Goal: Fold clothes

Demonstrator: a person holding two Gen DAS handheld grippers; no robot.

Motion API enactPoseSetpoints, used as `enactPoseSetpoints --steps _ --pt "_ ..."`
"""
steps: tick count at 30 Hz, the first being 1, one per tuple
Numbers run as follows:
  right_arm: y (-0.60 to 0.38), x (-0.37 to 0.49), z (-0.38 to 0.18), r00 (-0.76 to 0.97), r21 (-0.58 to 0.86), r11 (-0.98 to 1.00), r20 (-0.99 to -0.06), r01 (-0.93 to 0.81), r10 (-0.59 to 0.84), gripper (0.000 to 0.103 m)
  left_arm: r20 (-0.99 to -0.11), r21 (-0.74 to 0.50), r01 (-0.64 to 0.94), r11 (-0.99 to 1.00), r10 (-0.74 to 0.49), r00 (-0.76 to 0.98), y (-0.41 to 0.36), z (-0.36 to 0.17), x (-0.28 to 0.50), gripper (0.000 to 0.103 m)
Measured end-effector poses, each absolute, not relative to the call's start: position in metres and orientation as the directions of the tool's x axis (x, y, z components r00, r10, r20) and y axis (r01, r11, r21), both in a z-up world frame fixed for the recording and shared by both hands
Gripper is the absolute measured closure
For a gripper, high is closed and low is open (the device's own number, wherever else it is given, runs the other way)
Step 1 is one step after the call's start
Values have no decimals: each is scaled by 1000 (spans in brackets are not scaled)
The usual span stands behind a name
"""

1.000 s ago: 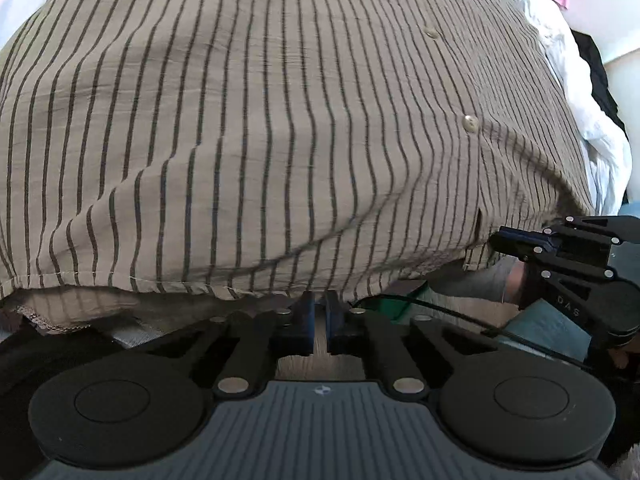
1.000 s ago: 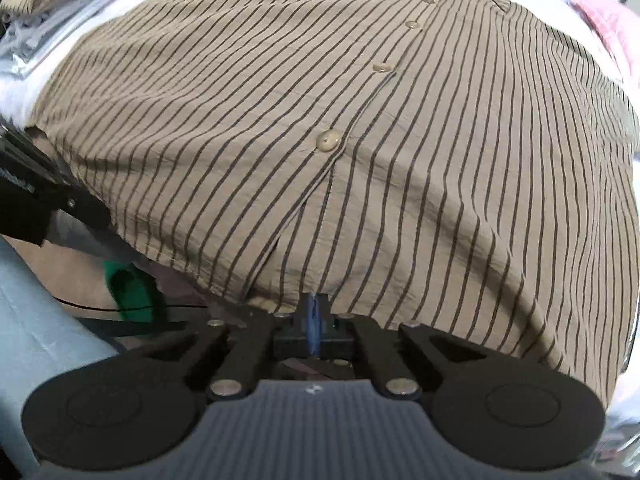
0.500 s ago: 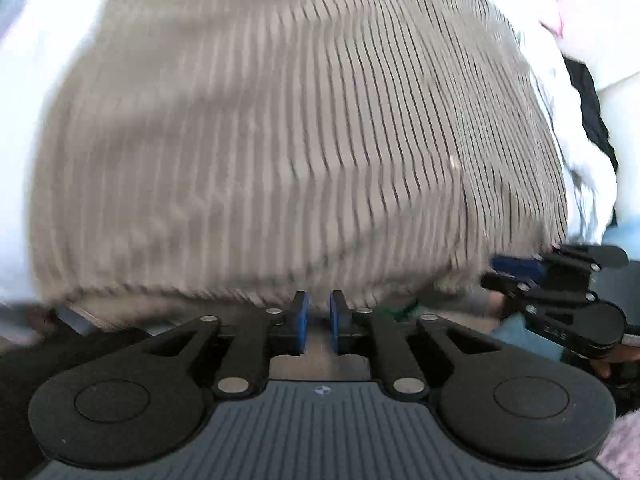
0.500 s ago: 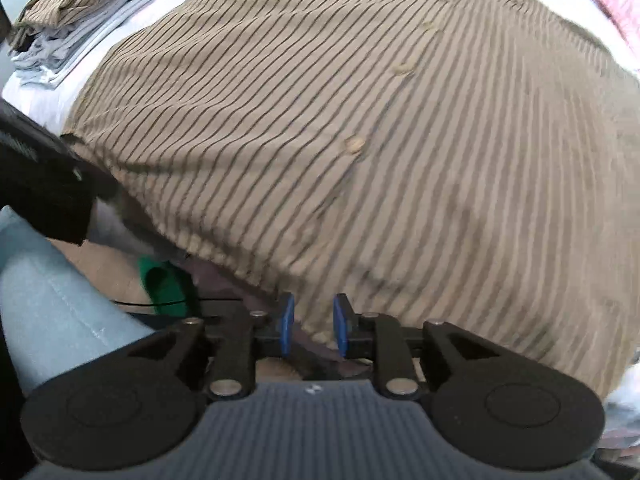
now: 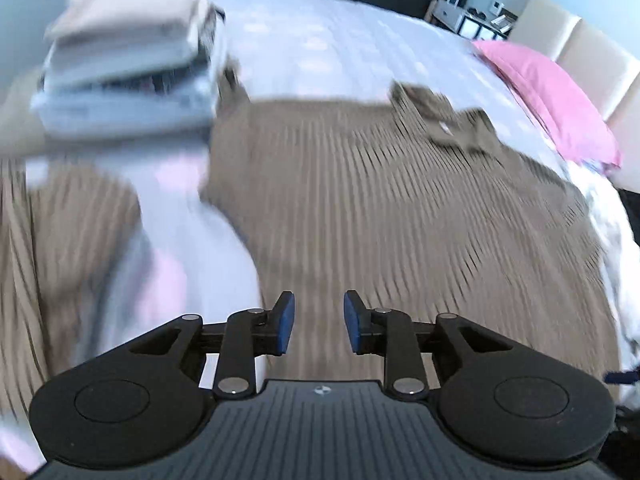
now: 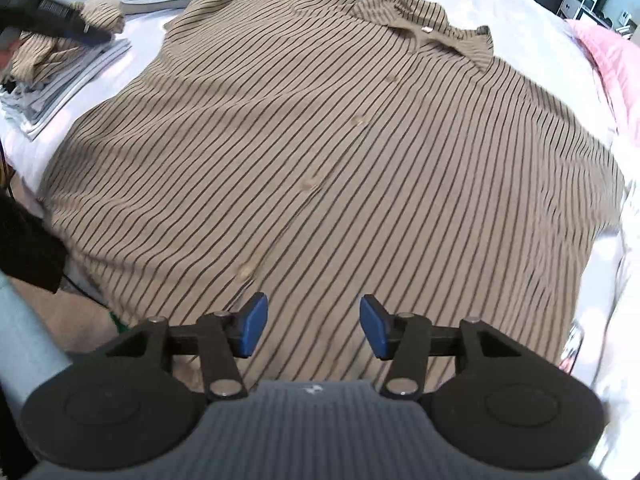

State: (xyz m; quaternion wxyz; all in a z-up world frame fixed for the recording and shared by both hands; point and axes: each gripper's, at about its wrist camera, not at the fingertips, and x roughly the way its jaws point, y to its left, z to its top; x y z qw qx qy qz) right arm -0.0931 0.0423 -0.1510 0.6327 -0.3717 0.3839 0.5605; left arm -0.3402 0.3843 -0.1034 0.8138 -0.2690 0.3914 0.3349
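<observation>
A big bed (image 6: 520, 8) with a white cover fills the room, and a pink pillow (image 5: 548, 96) lies at its far right side. Some dark furniture and shelves stand behind it.

A brown striped shirt (image 6: 320, 160) lies spread out flat on the bed. Its buttons face up and run down the middle. Its collar (image 6: 420, 16) points to the far side of the bed. The bottom edge of the shirt is close to the person, near the edge of the bed. One sleeve (image 5: 72, 240) sticks out to the left, but that picture is blurry, so it is hard to see how it lies.

At the far left of the bed sits a stack of folded clothes (image 5: 128, 60). So some clothes look done already. The shirt is not folded at all yet. It looks smooth and ready, so I think the sleeves and sides need to be folded in next, and then the shirt folded in half.

The left gripper (image 5: 318, 328) has just been opening its fingers. They stand a little apart, above the shirt, with nothing between them. The right gripper (image 6: 314, 330) has just been opening too. Its blue fingers (image 6: 252, 330) are wider apart and hold nothing. The shirt shows through the gap, but the fingers do not press on it.

In the right wrist view, the dark shape at the top left looks like the left gripper, over by the sleeve and the stack.
</observation>
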Motion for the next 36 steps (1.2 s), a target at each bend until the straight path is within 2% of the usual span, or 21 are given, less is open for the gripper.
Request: enactPoseSetpoints --steps 3,5,10,19,25,27,29,32,36 --pt "56 -77 -147 94 -60 92 -903 -994 420 48 -795 -113 -773 624 410 447 417 -96 -322 72" --pt "64 -68 -146 96 -61 96 -902 -994 421 48 -788 -85 -782 617 439 432 441 -99 -313 63" --pt "83 -46 -154 85 -21 151 -899 -988 429 48 -779 -19 -808 589 498 381 499 -115 -293 62" --pt "106 -5 -167 119 28 332 -902 -943 415 48 -797 71 -814 576 524 301 567 -175 -273 62" --pt "109 -1 -168 129 38 369 -900 -928 417 39 -804 39 -790 612 488 339 584 -196 -269 62" --pt "113 -5 -169 124 32 348 -901 -937 416 39 -806 19 -782 623 472 356 587 -200 -269 69" --pt "116 -11 -169 131 8 318 -901 -948 414 39 -806 7 -778 628 464 368 588 -201 -268 92" --pt "117 -21 -165 146 -26 278 -895 -960 421 39 -788 12 -770 638 481 386 584 -193 -267 99" --pt "115 -26 -163 133 -20 257 -892 -966 432 39 -787 9 -733 680 457 415 576 -175 -254 101"
